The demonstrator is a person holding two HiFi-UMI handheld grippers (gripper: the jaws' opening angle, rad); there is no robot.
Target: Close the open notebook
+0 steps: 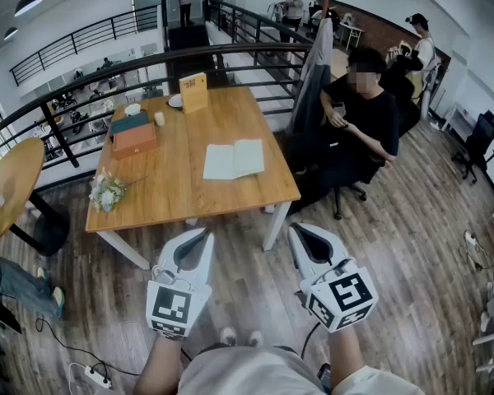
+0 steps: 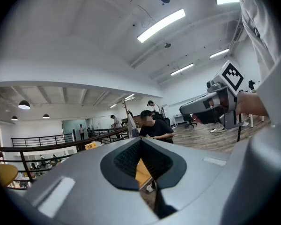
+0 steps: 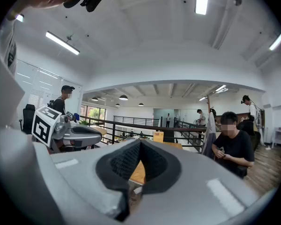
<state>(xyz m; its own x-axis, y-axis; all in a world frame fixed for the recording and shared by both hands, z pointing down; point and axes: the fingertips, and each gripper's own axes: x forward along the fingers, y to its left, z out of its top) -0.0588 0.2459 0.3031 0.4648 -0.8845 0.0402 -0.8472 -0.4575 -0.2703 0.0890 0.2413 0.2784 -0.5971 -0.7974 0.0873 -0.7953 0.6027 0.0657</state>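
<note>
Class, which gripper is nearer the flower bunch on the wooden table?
Left. The left gripper hangs below-right of the flower bunch; the right gripper lies farther right.

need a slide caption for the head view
Left tool and right tool shut, short of the table bearing the open notebook.

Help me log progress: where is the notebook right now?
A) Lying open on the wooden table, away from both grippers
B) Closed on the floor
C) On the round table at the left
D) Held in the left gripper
A: the notebook lies spread open on the wooden table, while the left gripper and right gripper hang short of the table's near edge, jaws together and empty.
</note>
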